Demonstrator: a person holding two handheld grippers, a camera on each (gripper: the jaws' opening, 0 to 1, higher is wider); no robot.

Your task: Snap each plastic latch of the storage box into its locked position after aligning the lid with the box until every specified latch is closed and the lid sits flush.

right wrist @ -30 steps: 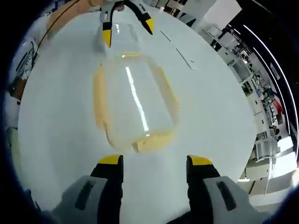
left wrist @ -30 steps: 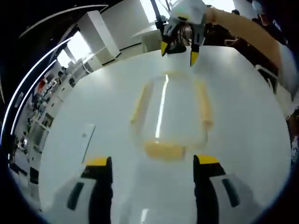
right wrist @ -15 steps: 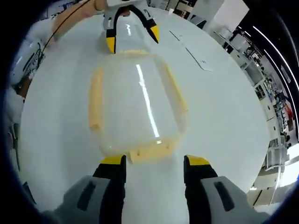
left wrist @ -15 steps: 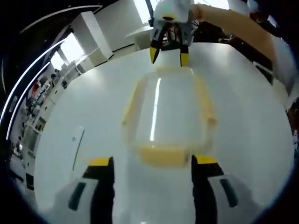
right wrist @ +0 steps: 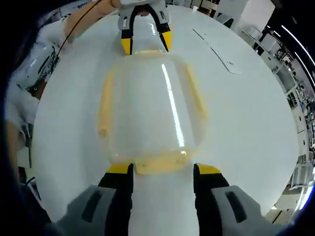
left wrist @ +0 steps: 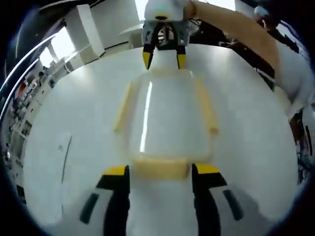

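Observation:
A translucent storage box (left wrist: 162, 113) (right wrist: 147, 108) with pale yellow latches lies on a white table, lid on. My left gripper (left wrist: 161, 171) is open, and the near end latch (left wrist: 160, 168) sits between its yellow-tipped jaws. In the same way, my right gripper (right wrist: 162, 170) stands open astride the opposite end latch (right wrist: 156, 164). Each gripper also appears at the box's far end in the other view: the right gripper (left wrist: 163, 59) and the left gripper (right wrist: 146, 43). Side latches (left wrist: 207, 109) (right wrist: 104, 105) run along both long edges.
The round white table (left wrist: 256, 147) (right wrist: 246, 123) carries a flat thin sheet (left wrist: 61, 162) (right wrist: 219, 49) off to one side. A person's bare arm (left wrist: 231, 24) (right wrist: 83, 19) reaches in behind the far gripper. Office furniture stands beyond the table edge.
Both grippers have moved in toward the box from its two ends. The end latches, earlier ahead of the jaws, now sit between them. The box has not shifted.

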